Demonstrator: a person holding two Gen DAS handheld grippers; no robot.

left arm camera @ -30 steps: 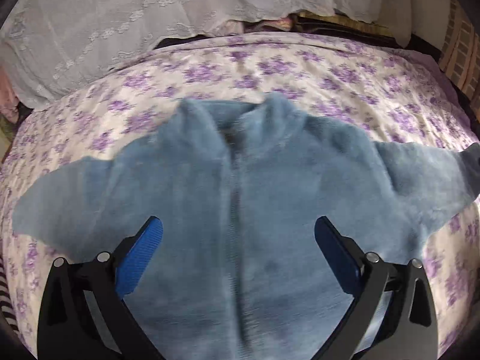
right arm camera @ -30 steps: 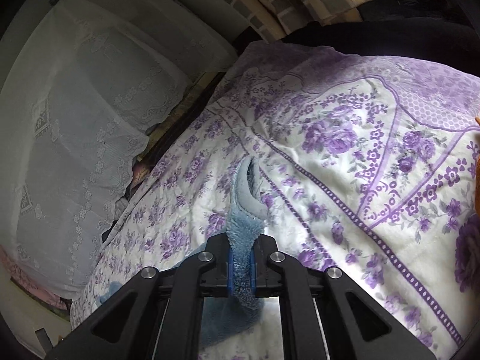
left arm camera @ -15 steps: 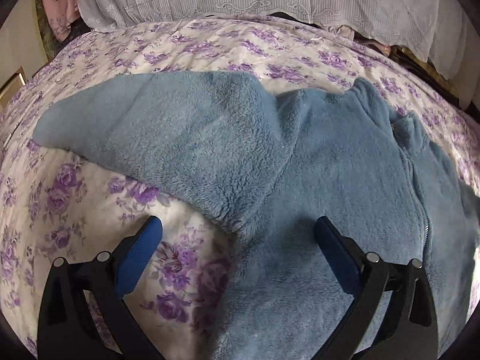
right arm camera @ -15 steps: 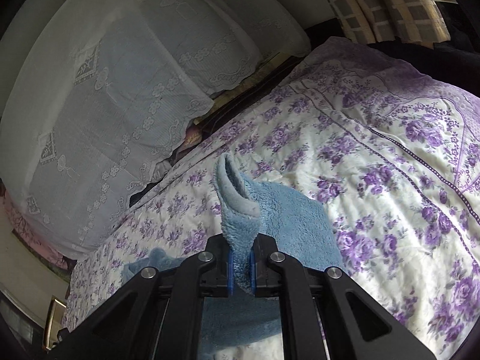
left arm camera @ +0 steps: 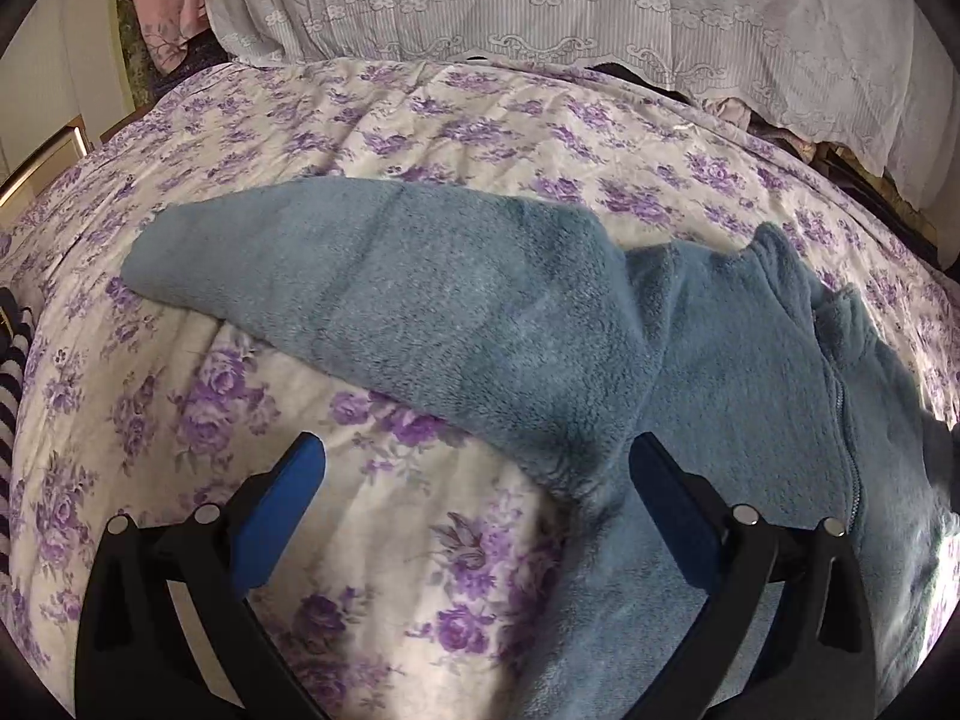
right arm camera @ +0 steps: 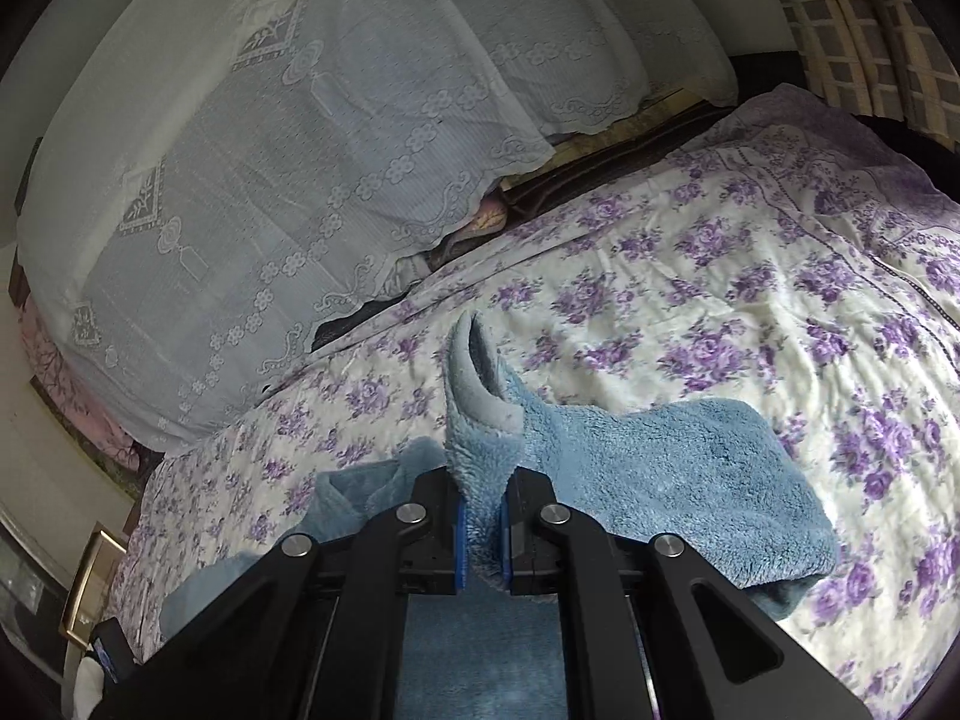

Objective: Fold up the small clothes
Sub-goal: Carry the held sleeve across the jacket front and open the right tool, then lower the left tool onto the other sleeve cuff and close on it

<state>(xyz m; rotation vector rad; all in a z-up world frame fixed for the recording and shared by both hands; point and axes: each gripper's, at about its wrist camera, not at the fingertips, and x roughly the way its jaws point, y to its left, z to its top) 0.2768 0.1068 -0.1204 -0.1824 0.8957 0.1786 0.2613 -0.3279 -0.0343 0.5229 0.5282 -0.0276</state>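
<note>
My right gripper (right arm camera: 483,531) stays closed on the fleece jacket (left arm camera: 690,372) cuff, probably, and has carried that sleeve (right arm camera: 678,474) inward over the floral bedsheet (left arm camera: 420,114) — my left gripper (left arm camera: 477,483), wide open, now faces the other sleeve (left arm camera: 372,276).

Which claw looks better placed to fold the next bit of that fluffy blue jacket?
Probably the right claw: it is already shut on a sleeve end of the blue jacket, ready to carry it across. The left claw hangs open over the other sleeve's armpit, gripping nothing.
</note>
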